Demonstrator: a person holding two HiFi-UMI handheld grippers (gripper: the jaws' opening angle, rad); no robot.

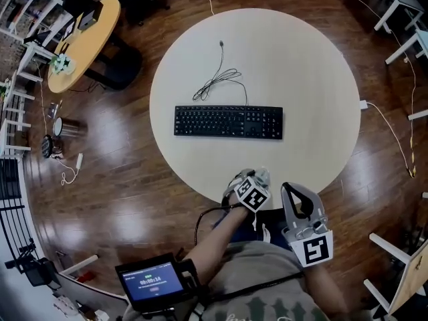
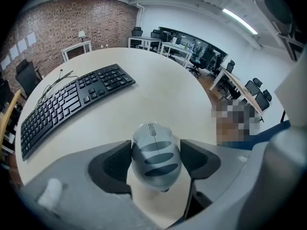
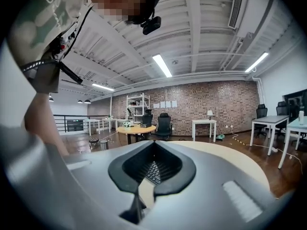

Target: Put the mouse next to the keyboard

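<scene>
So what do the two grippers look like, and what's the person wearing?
Both the left gripper and right gripper have light grey plastic bodies with black ribbed pads. Each carries a white cube with black square markers. The person wears a grey printed shirt.

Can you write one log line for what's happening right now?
left gripper: shut on mouse, near table edge | right gripper: shut, empty | keyboard: mid-table

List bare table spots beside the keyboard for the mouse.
Bare: table right of the keyboard out to the rim, a narrower strip at its left end, and the wide band along its near side. Crowded: behind it, where the cable loops.
</scene>
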